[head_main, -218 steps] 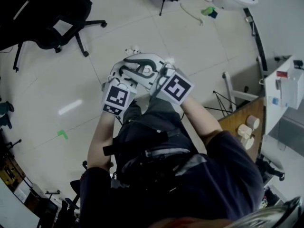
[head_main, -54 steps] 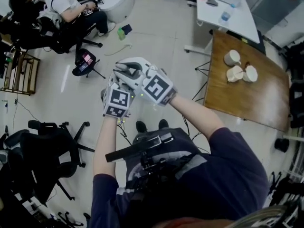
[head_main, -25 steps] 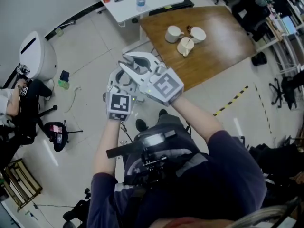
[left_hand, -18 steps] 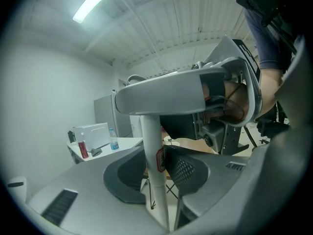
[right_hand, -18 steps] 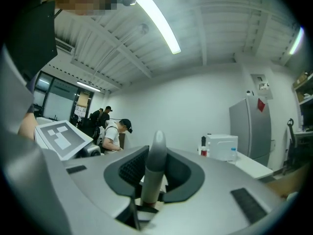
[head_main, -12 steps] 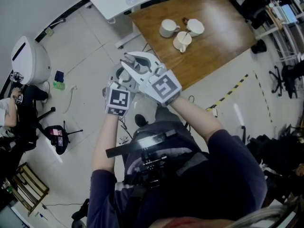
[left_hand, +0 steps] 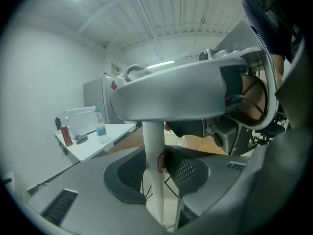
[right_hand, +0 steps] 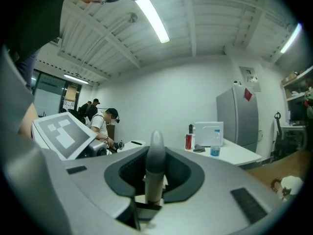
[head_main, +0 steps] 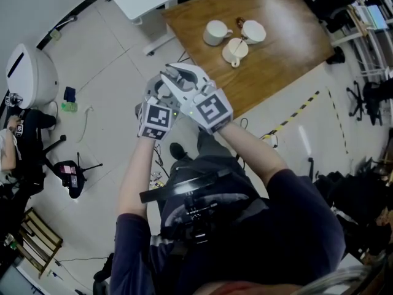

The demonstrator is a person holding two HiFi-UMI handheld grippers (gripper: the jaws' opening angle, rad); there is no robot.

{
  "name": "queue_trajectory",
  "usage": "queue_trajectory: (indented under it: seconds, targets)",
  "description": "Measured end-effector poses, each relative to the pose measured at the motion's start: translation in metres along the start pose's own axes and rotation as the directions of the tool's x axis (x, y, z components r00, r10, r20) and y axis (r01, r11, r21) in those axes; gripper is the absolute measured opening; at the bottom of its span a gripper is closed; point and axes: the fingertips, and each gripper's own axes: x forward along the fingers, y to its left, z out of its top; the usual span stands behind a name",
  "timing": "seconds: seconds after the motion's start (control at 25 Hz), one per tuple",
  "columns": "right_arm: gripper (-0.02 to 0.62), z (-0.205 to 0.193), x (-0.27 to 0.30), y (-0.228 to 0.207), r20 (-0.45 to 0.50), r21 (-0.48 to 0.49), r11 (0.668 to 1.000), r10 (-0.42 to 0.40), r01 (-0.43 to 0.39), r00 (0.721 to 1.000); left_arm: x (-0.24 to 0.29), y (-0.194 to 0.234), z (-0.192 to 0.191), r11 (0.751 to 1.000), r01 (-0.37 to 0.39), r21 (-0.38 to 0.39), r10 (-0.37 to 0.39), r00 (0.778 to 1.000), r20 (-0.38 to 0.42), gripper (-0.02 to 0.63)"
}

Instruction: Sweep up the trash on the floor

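Two grips to call: the jaws of my left gripper point(left_hand: 155, 173) are clamped on a white pole point(left_hand: 153, 136) that stands upright, with a small red tag on it right at the pads. The jaws of my right gripper point(right_hand: 155, 182) pinch a grey-tipped handle point(right_hand: 156, 155), its rounded end poking up just past them. Both grippers sit close together before my chest, the right partly over the left. Beyond them is tiled floor point(head_main: 110, 72). A green scrap point(head_main: 69, 106) lies well off to my left, and three white cups point(head_main: 216, 32) stand on the wooden counter point(head_main: 288, 48) ahead.

Navy short-sleeved shirt point(head_main: 295, 226), dark trousers point(head_main: 212, 147), black shoe point(head_main: 177, 151); grey-white left tongs point(head_main: 156, 90) and right tongs point(head_main: 174, 77) bear black-and-white marker cubes point(head_main: 213, 109).
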Motion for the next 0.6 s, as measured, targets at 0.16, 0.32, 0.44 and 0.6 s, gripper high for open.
queue_trajectory:
  seconds: [0.16,0.32,0.44,0.6]
  targets:
    - [0.097,-0.018,0.004,-0.016,-0.023,0.025,0.999,-0.035,0.035,0.999,0.017,-0.001,-0.012,1.000,0.014,-0.017,-0.015,1.000,-0.023,0.112]
    - [0.097,-0.041,0.006,-0.032,-0.070,0.062,0.996,-0.058,0.062,0.996,0.030,-0.003,-0.029,0.999,0.035,-0.030,-0.036,0.998,-0.048,0.115]
    - [0.097,-0.063,0.008,-0.044,-0.103,0.075,0.995,-0.052,0.060,0.993,0.040,-0.004,-0.041,0.998,0.050,-0.039,-0.053,0.996,-0.068,0.114]
    - [0.097,-0.081,0.012,-0.052,-0.102,0.100,0.994,-0.023,0.033,0.995,0.053,-0.005,-0.054,0.997,0.071,-0.032,-0.074,0.993,-0.096,0.114]
